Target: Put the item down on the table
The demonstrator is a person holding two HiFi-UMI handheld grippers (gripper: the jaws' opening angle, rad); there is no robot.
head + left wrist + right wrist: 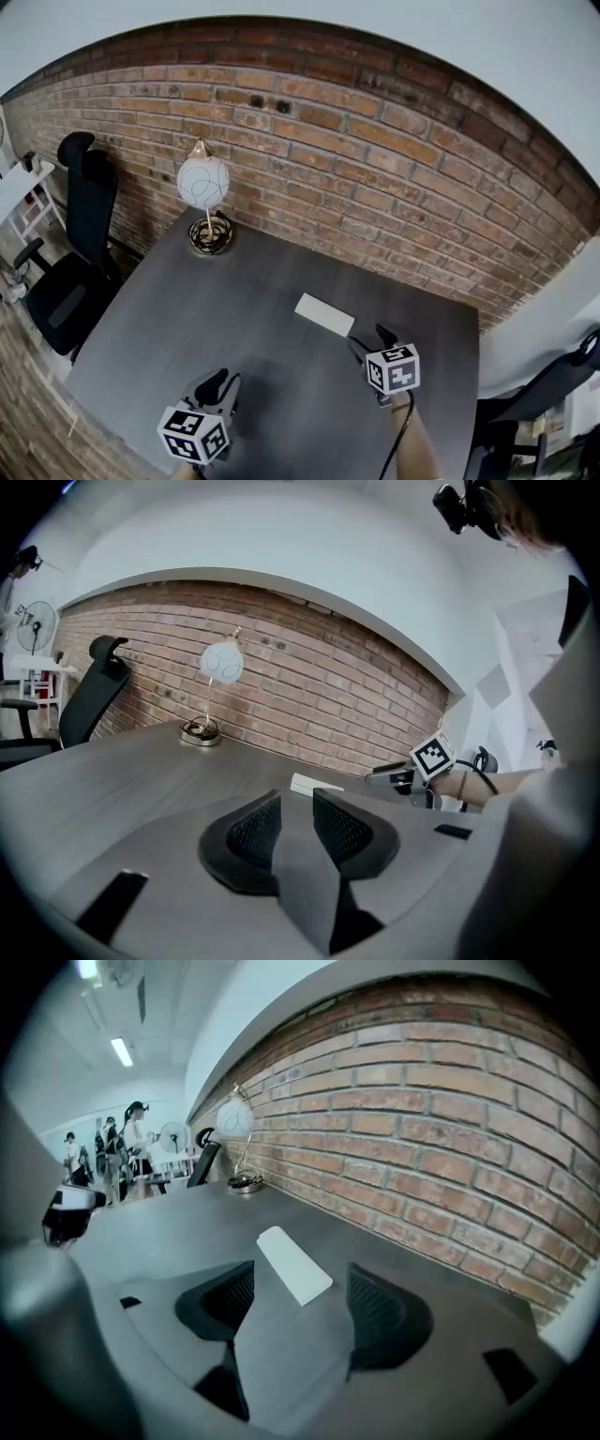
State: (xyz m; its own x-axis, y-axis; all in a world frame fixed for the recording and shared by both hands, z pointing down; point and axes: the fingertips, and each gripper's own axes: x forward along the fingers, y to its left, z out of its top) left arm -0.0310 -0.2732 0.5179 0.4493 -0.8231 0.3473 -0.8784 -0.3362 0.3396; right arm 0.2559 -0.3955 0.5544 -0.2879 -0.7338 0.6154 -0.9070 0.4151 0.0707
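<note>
A brick wall (375, 159) runs along the far edge of the scene, and the dark grey tabletop (234, 309) stands against it. To the left of the tabletop, off its edge, is a black office chair (80, 234). In the far left corner of the tabletop, close to the wall, a lamp (203, 183) with a round white shade stands upright on a coiled metal base.

The left claw (217, 384) is near the front edge of the tabletop, above the surface. In the left gripper view its two black jaws stand close together with only a narrow gap between them, and nothing is in that gap. The right claw (370, 339) is further right and a little further in, with the marker cube (393, 367) on top of it. In the right gripper view its jaws stand wide apart and hold nothing.

The white block (324, 314), a flat rectangular piece, lies on the tabletop just beyond the right claw's tips, between that claw and the wall. In the right gripper view it shows in the gap between the spread jaws, but clear of both pads. It is well apart from the lamp and from the left claw.
</note>
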